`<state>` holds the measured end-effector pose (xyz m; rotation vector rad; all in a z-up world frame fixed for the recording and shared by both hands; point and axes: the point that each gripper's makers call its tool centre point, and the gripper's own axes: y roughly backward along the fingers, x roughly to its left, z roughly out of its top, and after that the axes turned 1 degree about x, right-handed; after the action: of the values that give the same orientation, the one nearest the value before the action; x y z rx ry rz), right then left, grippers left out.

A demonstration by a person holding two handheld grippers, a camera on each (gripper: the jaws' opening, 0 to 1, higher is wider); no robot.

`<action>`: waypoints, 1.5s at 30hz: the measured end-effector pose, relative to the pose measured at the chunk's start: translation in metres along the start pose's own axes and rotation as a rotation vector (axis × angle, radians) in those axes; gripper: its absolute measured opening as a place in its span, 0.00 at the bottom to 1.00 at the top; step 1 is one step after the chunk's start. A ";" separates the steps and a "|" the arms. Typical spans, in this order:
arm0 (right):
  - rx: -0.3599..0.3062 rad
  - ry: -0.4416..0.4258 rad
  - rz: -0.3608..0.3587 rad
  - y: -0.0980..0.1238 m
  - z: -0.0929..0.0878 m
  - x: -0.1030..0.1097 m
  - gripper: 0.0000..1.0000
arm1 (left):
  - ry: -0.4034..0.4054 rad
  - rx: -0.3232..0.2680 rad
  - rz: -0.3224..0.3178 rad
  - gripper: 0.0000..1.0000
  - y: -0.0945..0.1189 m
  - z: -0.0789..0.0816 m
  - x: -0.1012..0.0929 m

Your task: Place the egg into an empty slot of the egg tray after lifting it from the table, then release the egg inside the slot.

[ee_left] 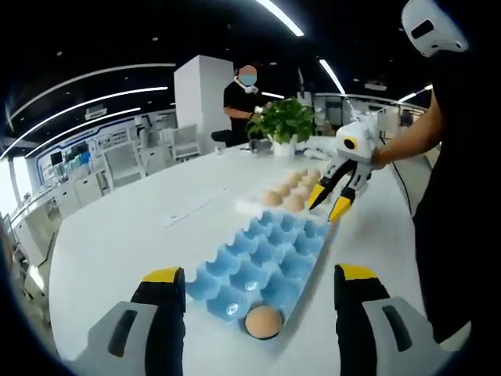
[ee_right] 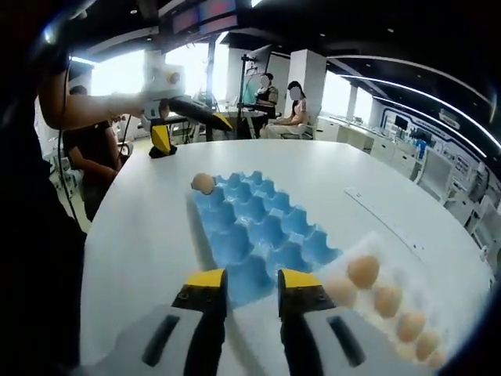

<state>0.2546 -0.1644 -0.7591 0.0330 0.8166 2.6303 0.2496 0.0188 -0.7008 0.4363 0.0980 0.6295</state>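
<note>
A blue egg tray (ee_left: pixel 270 258) (ee_right: pixel 258 223) lies on the white round table (ee_left: pixel 141 227) (ee_right: pixel 141 235). One brown egg (ee_left: pixel 263 321) (ee_right: pixel 203 182) sits in its corner slot, the corner nearest my left gripper. My left gripper (ee_left: pixel 260 276) (ee_right: pixel 190 129) is wide open just above and behind that egg, touching nothing. My right gripper (ee_right: pixel 253 280) (ee_left: pixel 329 204) hovers at the tray's opposite end, jaws apart and nothing between them. The other blue slots look empty.
A white tray (ee_left: pixel 249 205) (ee_right: pixel 438 290) holding several brown eggs (ee_left: pixel 286 192) (ee_right: pixel 376 286) abuts the blue tray's end by my right gripper. A potted plant (ee_left: pixel 282 121) stands at the far table edge. People stand and sit beyond the table (ee_right: pixel 282 98).
</note>
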 end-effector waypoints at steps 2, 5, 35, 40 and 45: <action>0.003 -0.006 -0.011 0.004 -0.003 -0.003 0.26 | 0.000 -0.002 0.000 0.79 0.000 0.001 0.000; 0.009 -0.013 -0.032 0.012 -0.008 -0.009 0.26 | -0.001 0.000 0.000 0.78 0.001 0.000 0.000; 0.116 -0.090 -0.187 0.052 -0.065 -0.051 0.26 | 0.002 0.003 0.011 0.77 0.005 -0.002 0.002; 0.124 -0.104 -0.185 0.048 -0.065 -0.054 0.26 | 0.002 0.001 0.016 0.76 0.006 -0.002 0.003; 0.153 -0.104 -0.162 0.047 -0.066 -0.053 0.26 | 0.000 0.002 0.022 0.76 0.008 -0.002 0.004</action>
<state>0.2788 -0.2548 -0.7833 0.1378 0.9415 2.3902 0.2482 0.0273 -0.6993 0.4398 0.0936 0.6509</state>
